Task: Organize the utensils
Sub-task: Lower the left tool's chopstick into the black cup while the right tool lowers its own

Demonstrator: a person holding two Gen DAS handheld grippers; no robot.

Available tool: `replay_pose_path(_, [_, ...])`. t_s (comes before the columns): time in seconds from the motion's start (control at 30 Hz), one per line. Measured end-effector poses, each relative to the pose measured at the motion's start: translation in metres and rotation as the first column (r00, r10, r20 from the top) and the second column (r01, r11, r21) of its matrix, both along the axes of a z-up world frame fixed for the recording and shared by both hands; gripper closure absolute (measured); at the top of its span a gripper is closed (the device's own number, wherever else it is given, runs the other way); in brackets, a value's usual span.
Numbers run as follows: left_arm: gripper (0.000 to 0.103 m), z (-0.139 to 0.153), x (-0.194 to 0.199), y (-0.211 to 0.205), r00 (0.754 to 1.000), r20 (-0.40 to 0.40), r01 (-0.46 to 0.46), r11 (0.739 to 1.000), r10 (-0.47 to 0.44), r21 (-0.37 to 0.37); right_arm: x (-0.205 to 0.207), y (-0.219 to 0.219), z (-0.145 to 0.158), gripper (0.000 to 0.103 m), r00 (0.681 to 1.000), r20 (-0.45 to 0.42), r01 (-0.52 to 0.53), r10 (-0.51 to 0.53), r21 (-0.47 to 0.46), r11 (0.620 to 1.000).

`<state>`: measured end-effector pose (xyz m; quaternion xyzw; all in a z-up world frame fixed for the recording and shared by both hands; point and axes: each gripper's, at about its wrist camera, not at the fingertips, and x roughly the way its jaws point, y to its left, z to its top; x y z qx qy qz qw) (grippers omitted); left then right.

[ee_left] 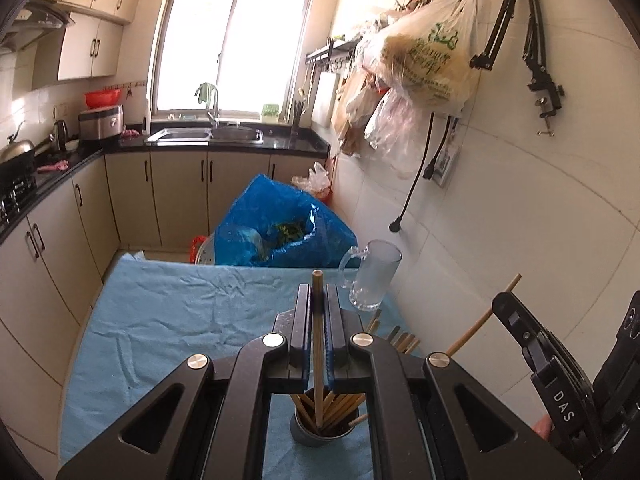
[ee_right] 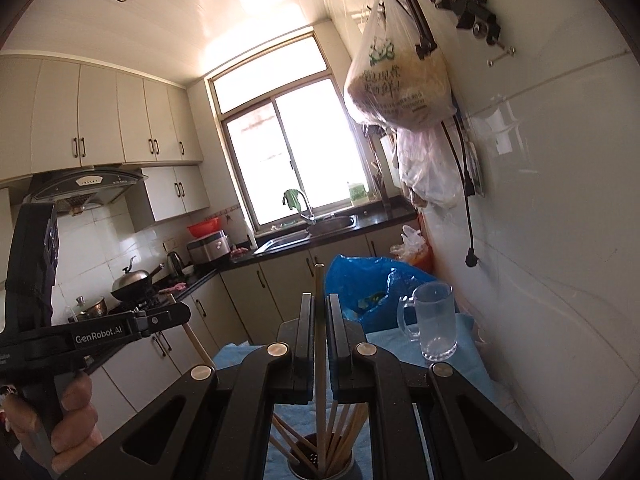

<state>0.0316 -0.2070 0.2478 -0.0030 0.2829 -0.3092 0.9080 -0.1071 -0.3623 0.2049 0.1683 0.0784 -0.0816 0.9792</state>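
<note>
My left gripper (ee_left: pixel 318 294) is shut on a wooden chopstick (ee_left: pixel 317 344) that stands upright, its lower end in a grey metal holder (ee_left: pixel 320 434) with several chopsticks. My right gripper (ee_right: pixel 319 304) is shut on another upright chopstick (ee_right: pixel 319 360), its lower end in the same holder (ee_right: pixel 322 470). The right gripper also shows in the left wrist view (ee_left: pixel 560 376), with its chopstick (ee_left: pixel 480 320). The left gripper shows at the left of the right wrist view (ee_right: pixel 132 328). Several loose chopsticks (ee_left: pixel 400 338) lie on the blue cloth (ee_left: pixel 180 320).
A glass mug (ee_left: pixel 372 274) stands on the cloth by the white wall, also in the right wrist view (ee_right: pixel 434 322). A blue bag (ee_left: pixel 280 224) sits beyond the table's far edge. Plastic bags (ee_left: pixel 424 64) hang on the wall. Counters, stove and sink (ee_left: pixel 204 134) lie farther back.
</note>
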Motion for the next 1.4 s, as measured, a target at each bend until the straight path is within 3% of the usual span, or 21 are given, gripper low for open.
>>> replay_pose_path(0.8, [0.098,-0.060,0.016,0.004,0.996,-0.084,-0.005,0.999,0.007,0.032,0.039,-0.003,-0.061,0.097,0.990,-0.138,-0.007,0.009,0.020,1.000])
replay_pose_path(1.4, [0.098,-0.066,0.009,0.004,0.998,-0.059,0.012,0.999,-0.010,0.030,0.051,-0.006,-0.083,0.097,0.981,-0.192,0.001,0.005,0.032,0.999])
